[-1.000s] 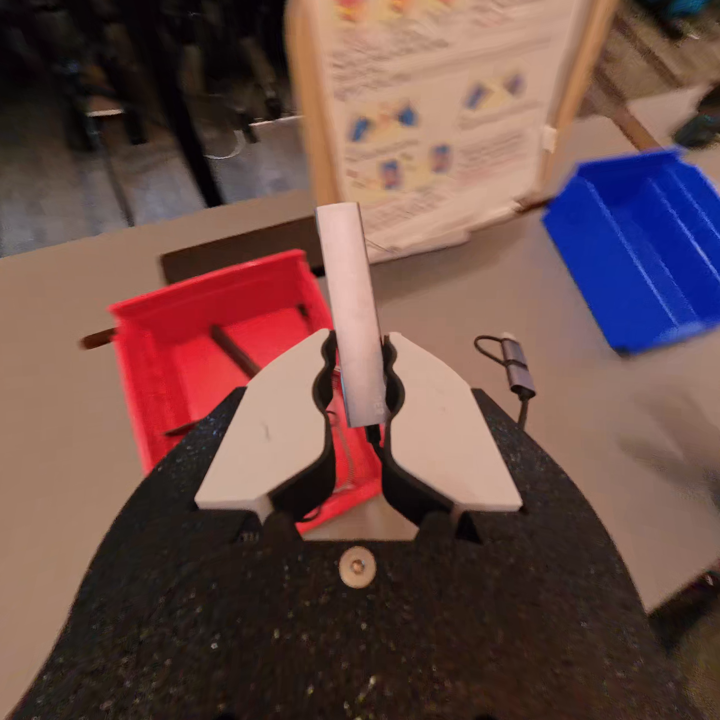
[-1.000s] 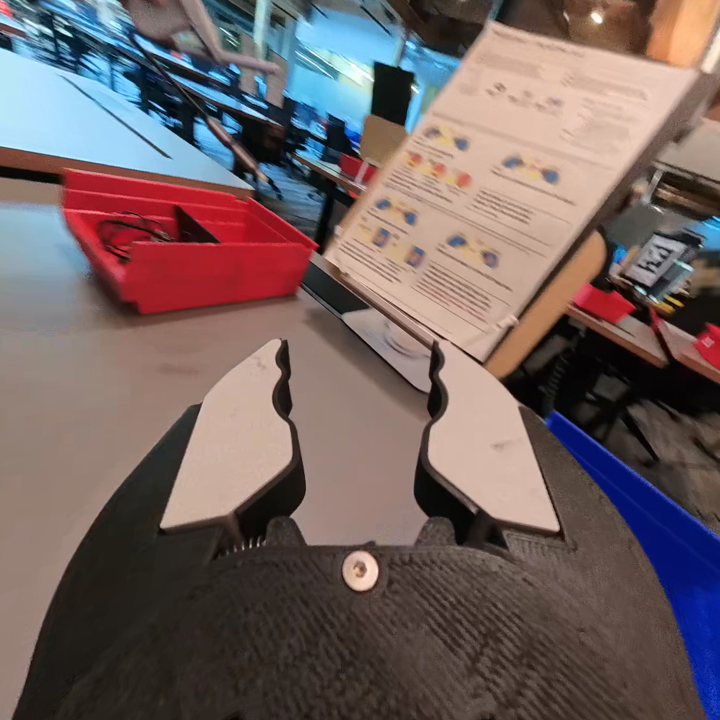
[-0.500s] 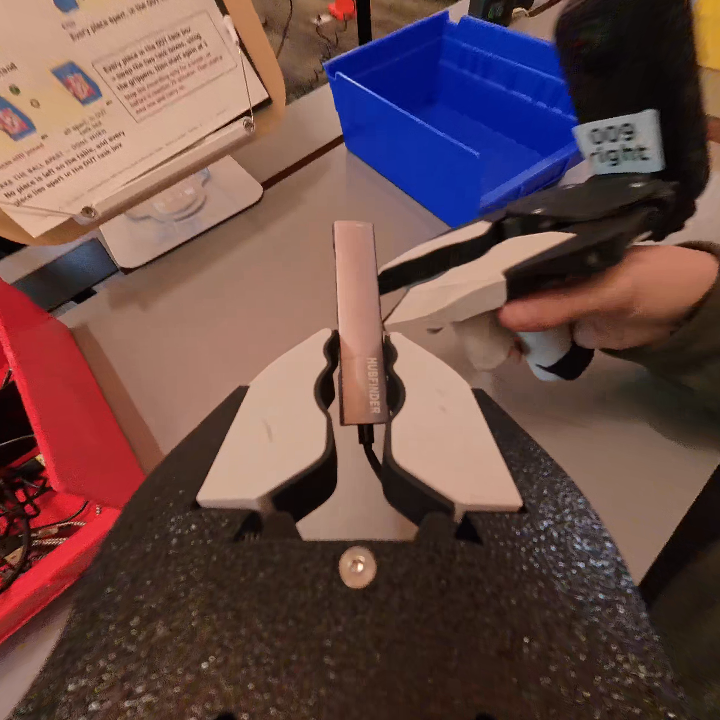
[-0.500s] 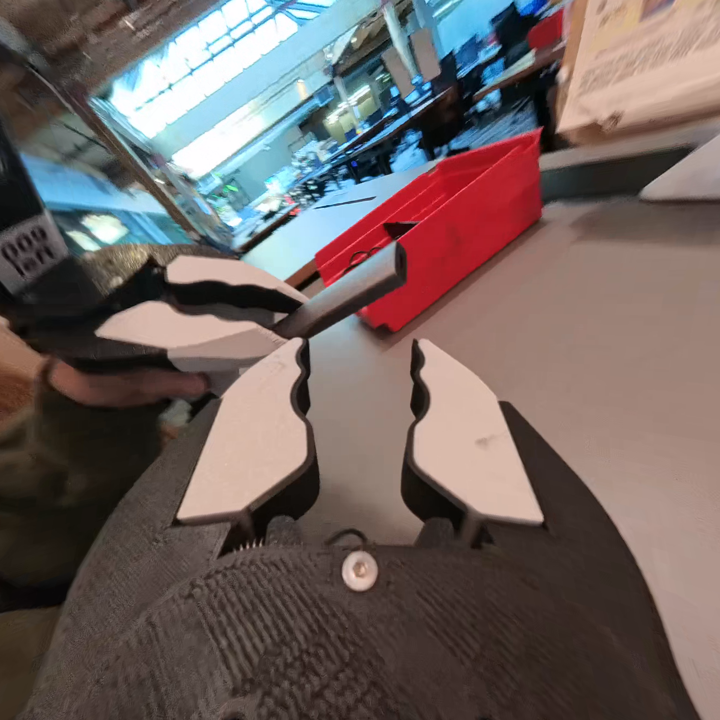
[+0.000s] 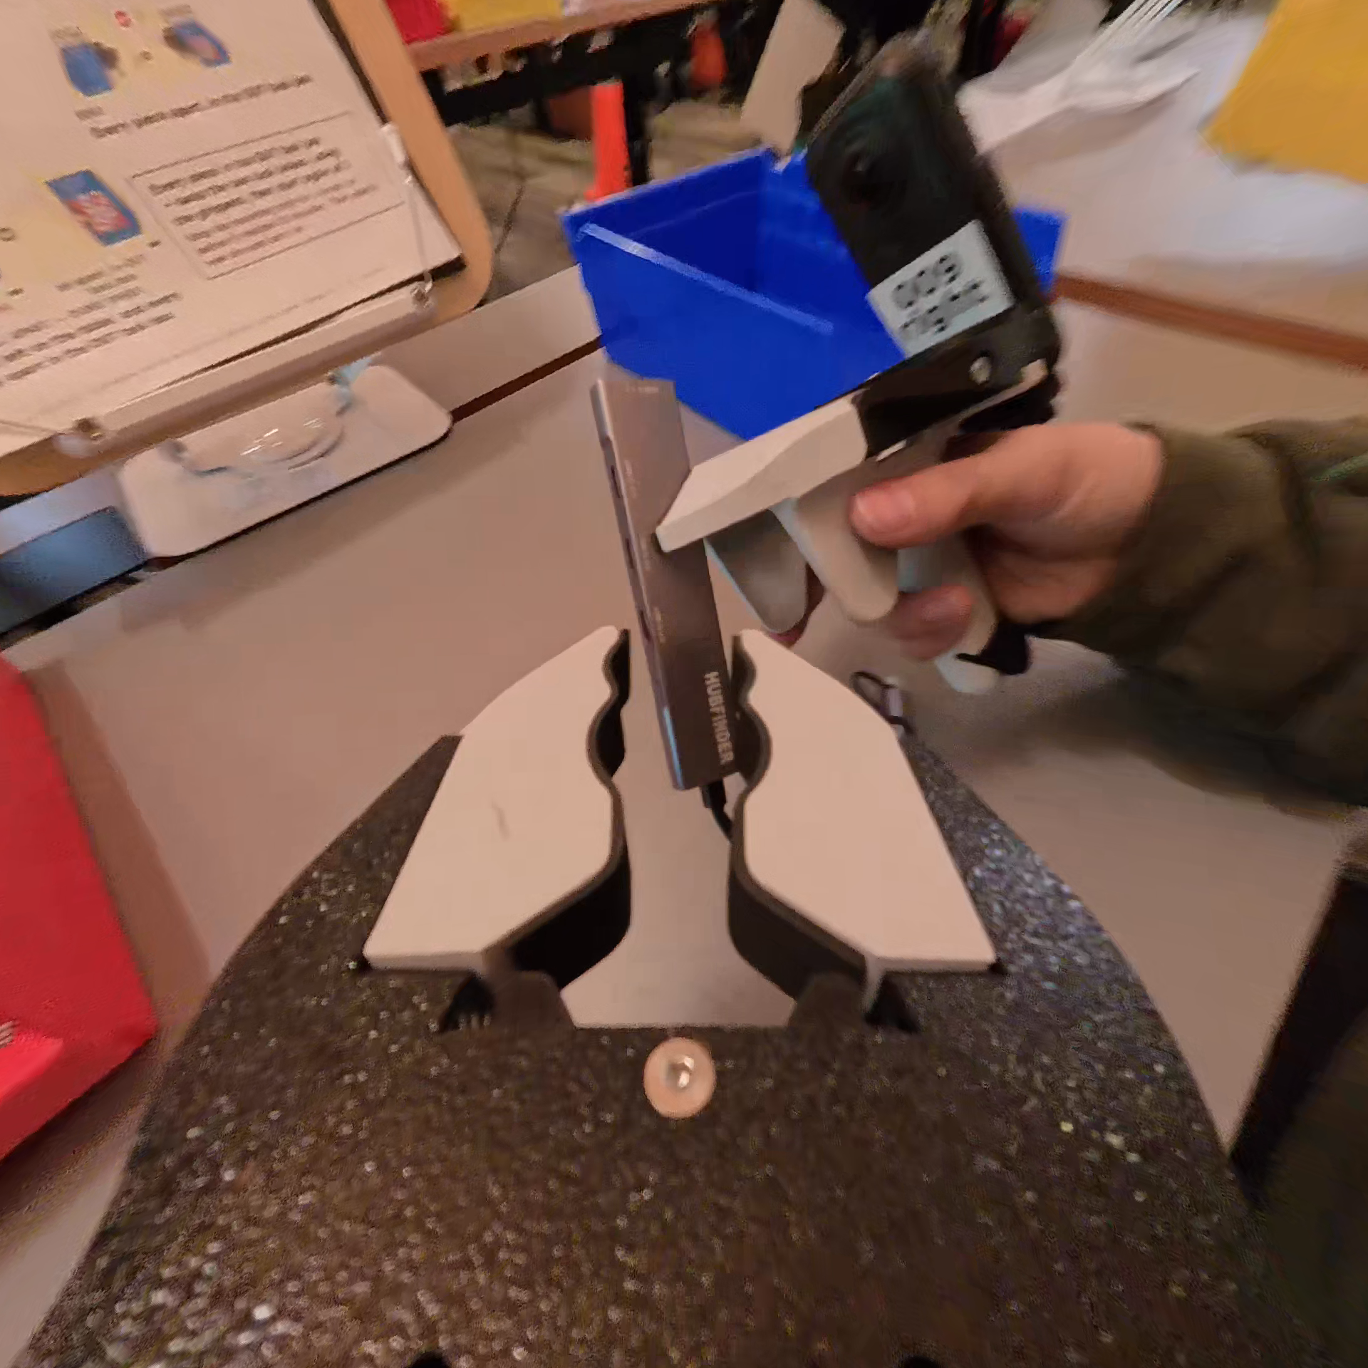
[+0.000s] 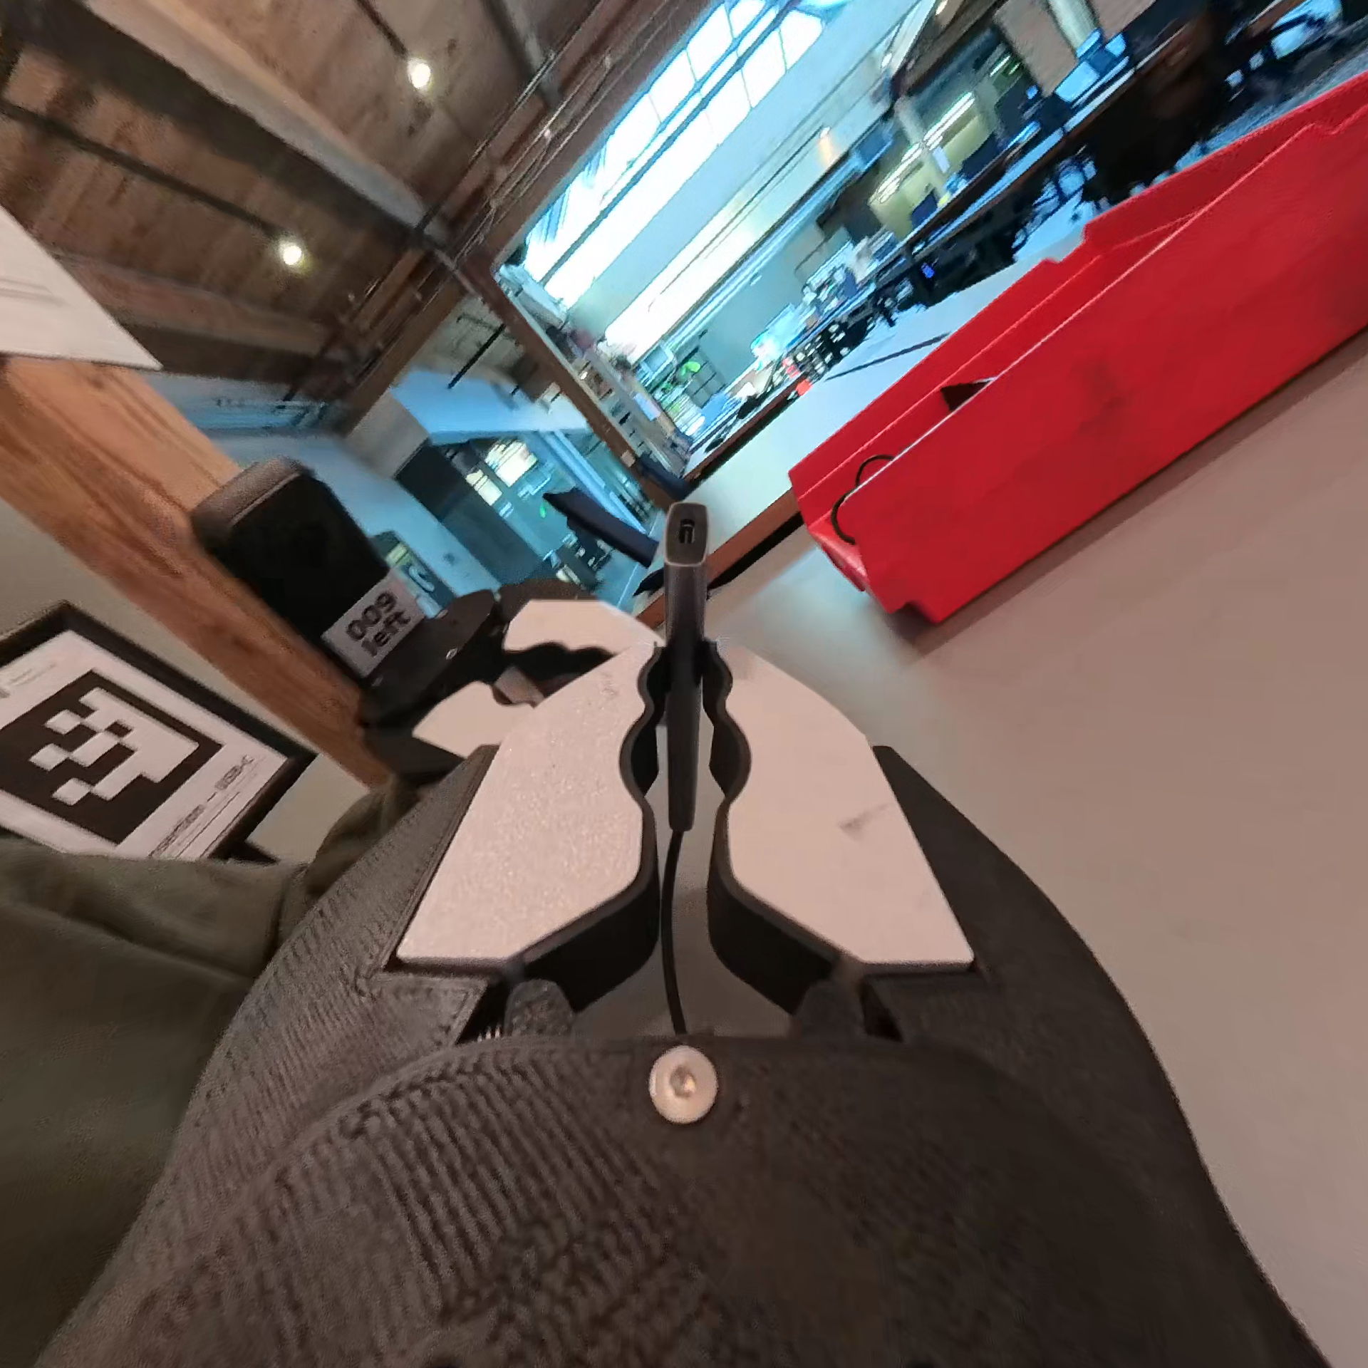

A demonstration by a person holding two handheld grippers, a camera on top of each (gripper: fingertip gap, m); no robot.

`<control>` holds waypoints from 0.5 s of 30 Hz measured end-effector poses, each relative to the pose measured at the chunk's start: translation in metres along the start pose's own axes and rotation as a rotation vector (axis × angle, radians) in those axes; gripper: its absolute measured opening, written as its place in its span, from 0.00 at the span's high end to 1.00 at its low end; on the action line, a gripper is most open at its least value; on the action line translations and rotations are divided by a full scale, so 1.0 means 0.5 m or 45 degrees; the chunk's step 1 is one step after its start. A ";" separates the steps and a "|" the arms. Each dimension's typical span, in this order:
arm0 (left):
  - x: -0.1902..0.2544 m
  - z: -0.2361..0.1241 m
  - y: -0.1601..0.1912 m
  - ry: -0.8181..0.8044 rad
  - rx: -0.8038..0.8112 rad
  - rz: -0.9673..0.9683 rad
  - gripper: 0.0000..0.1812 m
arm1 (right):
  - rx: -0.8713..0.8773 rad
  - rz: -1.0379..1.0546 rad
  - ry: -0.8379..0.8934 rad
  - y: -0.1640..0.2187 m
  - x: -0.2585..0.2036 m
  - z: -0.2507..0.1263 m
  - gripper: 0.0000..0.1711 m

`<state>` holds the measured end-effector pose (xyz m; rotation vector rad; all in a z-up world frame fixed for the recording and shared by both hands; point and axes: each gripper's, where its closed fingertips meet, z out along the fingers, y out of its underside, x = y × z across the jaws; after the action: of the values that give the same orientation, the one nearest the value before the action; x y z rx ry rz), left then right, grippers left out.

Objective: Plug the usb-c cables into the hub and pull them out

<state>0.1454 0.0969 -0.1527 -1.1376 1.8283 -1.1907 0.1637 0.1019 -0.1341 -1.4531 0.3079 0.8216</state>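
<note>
Hub sits between both grippers, slim grey bar up off the table, tilted, w/ its thin black cord trailing from the near end. Vs 0.5 s ago: right gripper was spread wide w/ nothing in it and just beside the hub; now it's clamped on the hub mid-length, fingers tight on both flat sides. Left gripper was pinched tight on the hub's near end; now its fingers have parted some — gap shows on the left side, hub leaning on the right finger, so grip looks let go, though whether contact on the right is a hold I can't tell. Hub has also rolled, port edge now facing left in left wrist view. Right hand on the trigger, olive sleeve behind it. Counts: 1 hub, 2 grippers, 1 blue bin beyond the hub, 1 red bin off to the left side, w/ black wire loops at its rim, 1 sheet stand, 1 framed marker tag. One small grey plug lies on the table below the right hand, blurry.
</note>
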 end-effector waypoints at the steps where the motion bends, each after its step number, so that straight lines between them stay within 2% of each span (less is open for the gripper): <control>1: 0.001 -0.010 -0.013 0.051 0.041 -0.044 0.83 | -0.037 -0.010 -0.032 0.000 -0.006 -0.006 0.94; 5: -0.005 -0.037 -0.081 0.254 0.127 -0.273 0.82 | -0.168 -0.080 -0.204 0.010 -0.040 -0.030 0.95; 8: 0.028 -0.024 -0.092 0.442 -0.012 -0.332 0.80 | -0.243 -0.172 -0.267 0.026 -0.061 -0.031 0.95; 9: 0.032 -0.015 -0.089 0.444 -0.061 -0.322 0.80 | -0.271 -0.208 -0.265 0.034 -0.065 -0.029 0.95; 10: 0.032 -0.005 -0.088 0.424 -0.086 -0.303 0.82 | -0.299 -0.234 -0.252 0.040 -0.067 -0.025 0.95; 12: 0.040 0.006 -0.088 0.438 -0.091 -0.284 0.93 | -0.326 -0.278 -0.219 0.048 -0.068 -0.018 0.95; 15: 0.038 0.016 -0.083 0.467 -0.049 -0.361 0.94 | -0.335 -0.317 -0.155 0.049 -0.056 -0.017 0.95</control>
<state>0.1574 0.0684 -0.1181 -1.2991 2.0095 -1.6214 0.1306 0.0830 -0.1353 -1.6386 -0.0767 0.7633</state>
